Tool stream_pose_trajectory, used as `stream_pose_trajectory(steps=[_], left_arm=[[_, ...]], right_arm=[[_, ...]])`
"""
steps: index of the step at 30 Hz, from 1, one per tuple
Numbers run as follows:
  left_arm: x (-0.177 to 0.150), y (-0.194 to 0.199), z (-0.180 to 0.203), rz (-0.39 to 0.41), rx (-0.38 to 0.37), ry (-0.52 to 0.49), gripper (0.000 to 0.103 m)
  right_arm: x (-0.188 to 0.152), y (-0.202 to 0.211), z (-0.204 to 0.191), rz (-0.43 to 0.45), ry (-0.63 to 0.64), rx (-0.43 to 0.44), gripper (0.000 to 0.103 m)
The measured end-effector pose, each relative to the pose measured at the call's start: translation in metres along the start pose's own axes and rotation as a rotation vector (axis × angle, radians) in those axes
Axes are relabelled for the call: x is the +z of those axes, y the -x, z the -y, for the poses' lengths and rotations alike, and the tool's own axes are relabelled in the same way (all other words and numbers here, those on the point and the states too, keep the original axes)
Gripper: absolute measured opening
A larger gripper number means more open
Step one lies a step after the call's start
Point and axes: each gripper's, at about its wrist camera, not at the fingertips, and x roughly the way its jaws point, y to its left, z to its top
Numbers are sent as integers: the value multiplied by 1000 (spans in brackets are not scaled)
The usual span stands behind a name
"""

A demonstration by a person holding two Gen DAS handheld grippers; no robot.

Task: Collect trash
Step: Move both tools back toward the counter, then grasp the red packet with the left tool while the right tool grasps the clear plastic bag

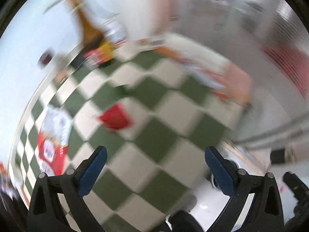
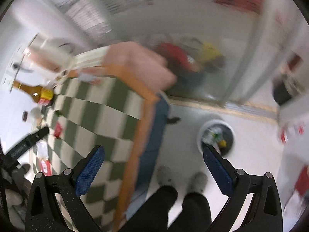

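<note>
Both views are blurred by motion. My left gripper (image 1: 155, 151) is open and empty above a table with a green-and-white checked cloth (image 1: 154, 139). On the cloth lie a small red wrapper (image 1: 115, 118) ahead of the fingers and a red-and-white packet (image 1: 52, 147) at the left. A brown bottle (image 1: 90, 32) lies at the far left. My right gripper (image 2: 153, 151) is open and empty, above the floor by the table's edge. A white bin (image 2: 216, 137) with trash in it stands on the floor just beyond the right finger. The red wrapper (image 2: 58, 129) and the bottle (image 2: 32, 92) show at the left.
The cloth has an orange border (image 2: 135, 135) that hangs over a blue table side. The person's legs and shoes (image 2: 164, 176) are below the right gripper. A small dark jar (image 1: 45, 58) sits at the table's far left. A glass-fronted cabinet (image 2: 193, 61) stands behind the bin.
</note>
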Motion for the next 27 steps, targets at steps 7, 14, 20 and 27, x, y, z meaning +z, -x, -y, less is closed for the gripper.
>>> stream_pose_trajectory(steps=[7,14,20,27], left_arm=[[33,-88,-87,-138,-72,254,96],[51,-128,-92,-150,-118,265,58],[50,-129,-96,-121,-107,201,4],[33,-101,-109,-80,-99,178,0]], right_arm=[[100,-107,-130,-42,224,-69,103],[142,-191,-166,-96,293,-176,103],[133,-187,-174,8,377,-219,64],[116,-159,-165,12,314,-58,0]])
